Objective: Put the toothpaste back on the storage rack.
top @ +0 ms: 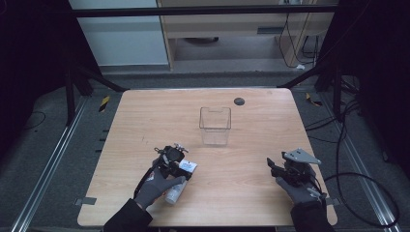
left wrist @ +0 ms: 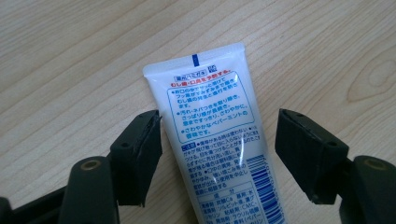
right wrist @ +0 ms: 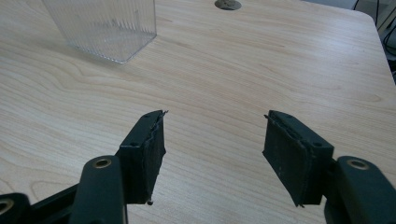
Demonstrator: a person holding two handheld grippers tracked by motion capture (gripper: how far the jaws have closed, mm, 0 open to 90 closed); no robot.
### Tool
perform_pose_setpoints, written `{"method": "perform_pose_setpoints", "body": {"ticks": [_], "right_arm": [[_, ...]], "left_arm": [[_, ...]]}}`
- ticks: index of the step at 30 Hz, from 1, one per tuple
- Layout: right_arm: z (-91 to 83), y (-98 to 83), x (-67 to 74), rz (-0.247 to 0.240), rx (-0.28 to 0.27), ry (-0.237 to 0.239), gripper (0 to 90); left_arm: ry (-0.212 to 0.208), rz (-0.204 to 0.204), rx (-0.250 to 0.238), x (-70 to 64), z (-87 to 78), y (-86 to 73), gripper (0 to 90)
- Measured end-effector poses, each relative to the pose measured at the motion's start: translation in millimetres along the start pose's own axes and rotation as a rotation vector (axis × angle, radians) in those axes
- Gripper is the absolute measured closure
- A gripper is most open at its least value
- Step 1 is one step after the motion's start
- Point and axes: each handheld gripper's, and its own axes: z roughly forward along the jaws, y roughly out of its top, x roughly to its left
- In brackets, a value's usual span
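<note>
A white tube printed with blue and red text lies flat on the wooden table, its crimped end pointing away from the camera. My left gripper hovers over it, open, one jaw on each side of the tube; the left pad is close to the tube's edge and the right pad stands clear of it. From above, the left gripper sits over the tube near the front left of the table. My right gripper is open with bare wood between its jaws, and it rests at the front right.
A clear plastic box stands upright near the table's middle, also seen in the right gripper view as the clear box. A small dark round disc lies at the back. Cables run over the floor to the right.
</note>
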Motion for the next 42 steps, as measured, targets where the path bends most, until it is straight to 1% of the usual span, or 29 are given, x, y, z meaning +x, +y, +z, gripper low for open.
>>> {"method": "perform_pose_setpoints", "body": {"ticks": [3,4,12,16,17,21,24,27,30,31,32,34,35,38,40,41,42], "right_arm": [[0.3,-0.1,0.4,-0.002,0.002,0.002,37.9],[0.3,0.0,0.8,0.0,0.004,0.005,37.9],[0.8,0.2,1.6,-0.003,0.007,0.004,37.8],[0.7,0.4,2.1,0.001,0.01,0.007,37.7],[1.0,0.3,1.7,-0.004,0.009,0.005,37.7],[0.9,0.3,1.5,-0.004,0.009,0.004,37.7],[0.9,0.2,1.6,-0.005,0.009,0.004,37.7],[0.7,0.2,1.6,-0.004,0.01,0.003,37.7],[0.6,0.2,1.3,-0.005,0.009,0.002,37.7],[0.6,0.2,1.3,-0.005,0.009,0.002,37.7],[0.9,0.1,1.0,-0.004,0.011,0.001,37.7],[1.3,0.0,0.8,-0.007,0.013,-0.001,37.6],[1.3,0.0,0.9,-0.006,0.014,0.0,37.6],[0.9,0.1,0.8,-0.003,0.014,0.002,37.5],[0.6,0.0,0.5,-0.002,0.013,0.002,37.5],[0.6,0.0,0.5,-0.002,0.013,0.002,37.5],[0.6,-0.1,-0.1,-0.001,0.014,0.001,37.5]], "left_arm": [[-0.003,-0.002,0.008,-0.1,3.0,0.1,31.2],[0.006,0.0,0.014,-0.2,5.0,0.1,31.1],[0.001,-0.013,0.018,1.7,6.4,-0.3,31.8],[-0.019,-0.025,0.031,2.2,8.2,-0.3,32.7],[-0.025,-0.025,0.033,2.0,8.8,-0.4,33.5],[-0.019,-0.024,0.037,0.6,8.7,0.1,35.0],[-0.02,-0.027,0.04,-0.5,8.3,0.2,38.1],[-0.011,-0.022,0.045,-2.7,8.2,0.5,40.5],[-0.007,-0.004,0.05,-5.7,6.3,0.9,44.3],[-0.007,-0.004,0.05,-5.7,6.3,0.9,45.9],[0.002,0.024,0.046,-7.8,4.5,1.4,48.0],[0.004,0.027,0.049,-9.4,2.7,1.4,51.9],[-0.004,0.04,0.045,-10.2,-0.5,1.3,54.1],[-0.028,0.05,0.046,-9.1,-4.2,1.0,60.8],[-0.034,0.051,0.046,-9.0,-5.0,0.8,63.9],[-0.04,0.06,0.049,-8.3,-6.0,0.7,63.9],[-0.049,0.062,0.049,-8.1,-7.5,0.1,66.2]]}}
